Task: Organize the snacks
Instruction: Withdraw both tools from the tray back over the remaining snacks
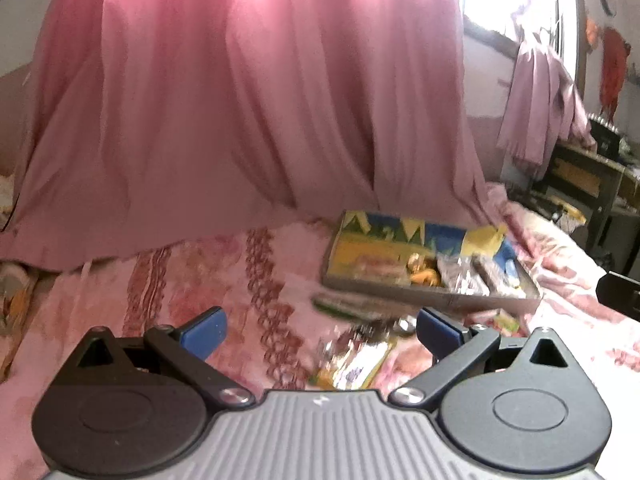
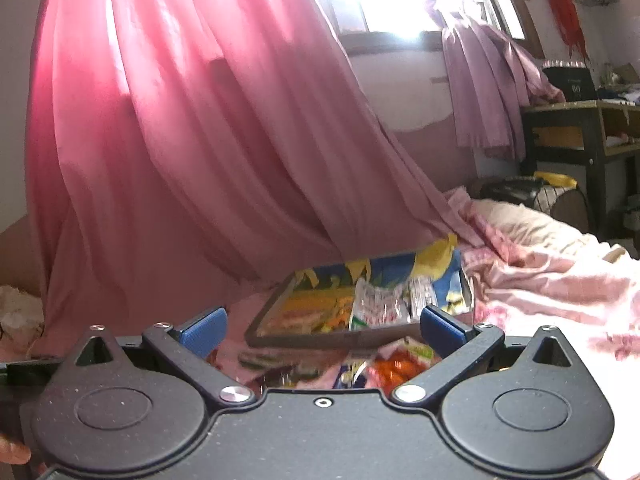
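Both grippers, left (image 1: 320, 332) and right (image 2: 322, 330), gape wide and hold nothing. Loose packets (image 1: 352, 364) lie just before the tray (image 1: 432, 300), which holds more snacks (image 2: 380, 304).

1. The shallow cardboard tray with a blue-and-yellow printed lining (image 1: 430, 300) holds silvery and orange snack packets smeared by motion blur; their labels cannot be read.
2. In the right wrist view, the loose heap of bright snack wrappers (image 2: 384, 370) lies partly hidden behind the black gripper body, so no count is possible.
3. The yellow-and-white foil packet on the pink floral bedspread (image 1: 356, 364) is blurred and cut off by the grey gripper housing.
4. The dark wooden shelf unit (image 2: 580, 136) runs off the frame's right edge.
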`<move>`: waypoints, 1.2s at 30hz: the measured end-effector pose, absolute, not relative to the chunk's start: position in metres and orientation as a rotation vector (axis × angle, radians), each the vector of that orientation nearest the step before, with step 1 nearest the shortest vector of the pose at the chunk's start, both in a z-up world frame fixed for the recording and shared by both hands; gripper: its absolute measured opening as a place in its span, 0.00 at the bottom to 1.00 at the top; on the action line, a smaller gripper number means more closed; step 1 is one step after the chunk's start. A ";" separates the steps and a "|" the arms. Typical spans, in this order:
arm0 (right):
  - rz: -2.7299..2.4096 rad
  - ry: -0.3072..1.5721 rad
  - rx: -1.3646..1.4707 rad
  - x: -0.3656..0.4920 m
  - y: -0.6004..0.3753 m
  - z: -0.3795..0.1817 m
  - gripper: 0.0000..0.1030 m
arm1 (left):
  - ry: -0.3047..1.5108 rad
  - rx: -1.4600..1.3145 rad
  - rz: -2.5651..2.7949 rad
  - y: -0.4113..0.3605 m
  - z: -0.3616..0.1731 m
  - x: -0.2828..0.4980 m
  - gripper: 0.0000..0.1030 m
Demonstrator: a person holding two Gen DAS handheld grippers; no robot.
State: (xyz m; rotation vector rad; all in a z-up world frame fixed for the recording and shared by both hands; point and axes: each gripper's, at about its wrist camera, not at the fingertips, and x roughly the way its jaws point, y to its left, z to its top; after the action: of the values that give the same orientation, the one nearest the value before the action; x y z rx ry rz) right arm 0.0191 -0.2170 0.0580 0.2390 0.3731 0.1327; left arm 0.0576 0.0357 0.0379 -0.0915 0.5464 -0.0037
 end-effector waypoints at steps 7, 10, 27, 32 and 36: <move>0.116 0.529 0.212 0.018 -0.205 0.038 0.99 | 0.655 -0.064 0.010 0.042 0.025 0.050 1.00; 0.118 0.586 0.209 0.018 -0.200 0.029 0.99 | 0.706 -0.028 0.034 0.042 0.017 0.047 1.00; 0.074 0.784 0.091 0.033 -0.178 -0.003 0.99 | 1.049 0.203 -0.119 0.034 -0.015 0.113 1.00; 0.049 0.837 0.074 0.042 -0.176 -0.012 0.99 | 1.103 0.232 -0.144 0.033 -0.032 0.132 1.00; 0.031 0.865 0.047 0.051 -0.173 -0.021 0.99 | 1.101 0.230 -0.179 0.033 -0.035 0.137 1.00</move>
State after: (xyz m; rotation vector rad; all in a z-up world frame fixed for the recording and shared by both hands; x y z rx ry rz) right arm 0.0513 -0.1726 -0.0208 0.0470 0.8650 0.0314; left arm 0.1367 0.0331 -0.0355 0.2296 1.1010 -0.1795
